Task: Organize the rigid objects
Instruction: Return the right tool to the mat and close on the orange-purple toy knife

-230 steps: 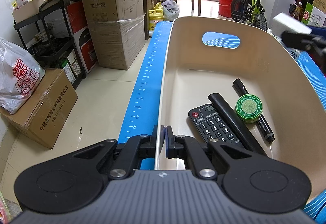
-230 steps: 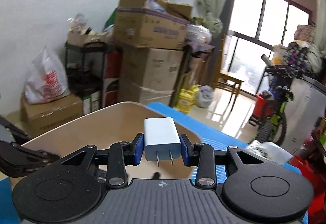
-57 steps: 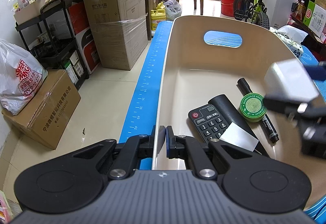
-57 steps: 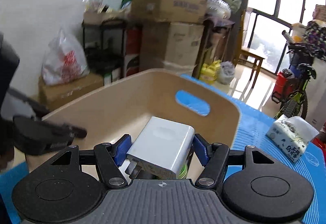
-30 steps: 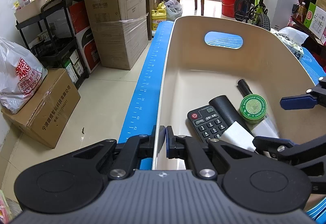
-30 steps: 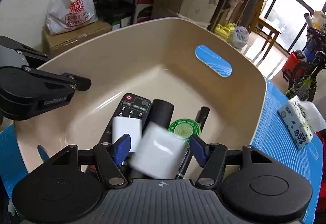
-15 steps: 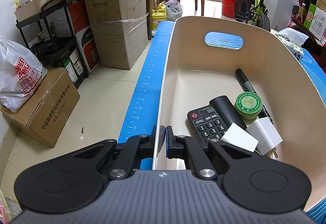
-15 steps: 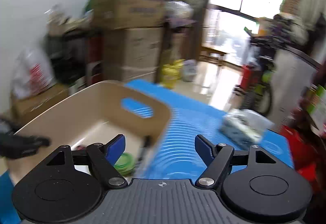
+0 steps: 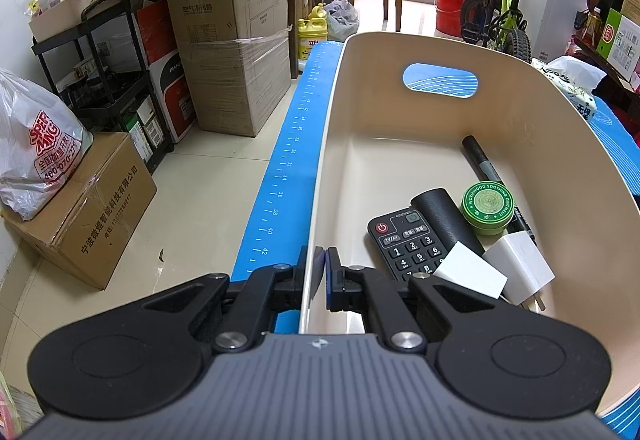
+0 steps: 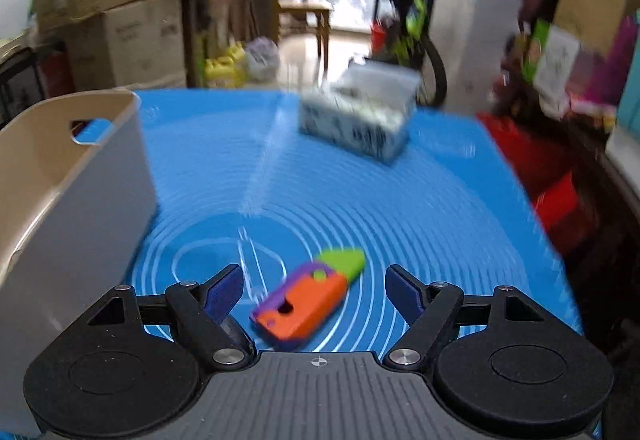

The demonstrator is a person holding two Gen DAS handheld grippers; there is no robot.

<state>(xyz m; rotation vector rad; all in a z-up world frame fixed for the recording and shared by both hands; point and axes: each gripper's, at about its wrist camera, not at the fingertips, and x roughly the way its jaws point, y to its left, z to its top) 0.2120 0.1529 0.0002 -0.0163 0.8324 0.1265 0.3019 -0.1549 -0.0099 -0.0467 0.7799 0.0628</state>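
The left gripper [image 9: 321, 276] is clamped on the bin [image 9: 320, 175] rim at 6 o'clock, while the right gripper [image 10: 314, 290], jaws wide and empty, hangs over the toy [image 10: 308, 296] on the counter [image 10: 420, 207] at 3 o'clock of the bin.

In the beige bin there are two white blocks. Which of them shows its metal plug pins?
The white charger nearer the bin's right wall, beside the green tin: its pins stick out at its lower end. The other white block, lying on the remote, shows none.

Right gripper [image 10: 314, 290] jaws wide apart over blue mat [image 10: 420, 207]; orange-purple-green toy [image 10: 308, 298] lies between them, untouched. Beige bin [image 10: 60, 179] left, tissue pack [image 10: 356, 119] far, blurred.
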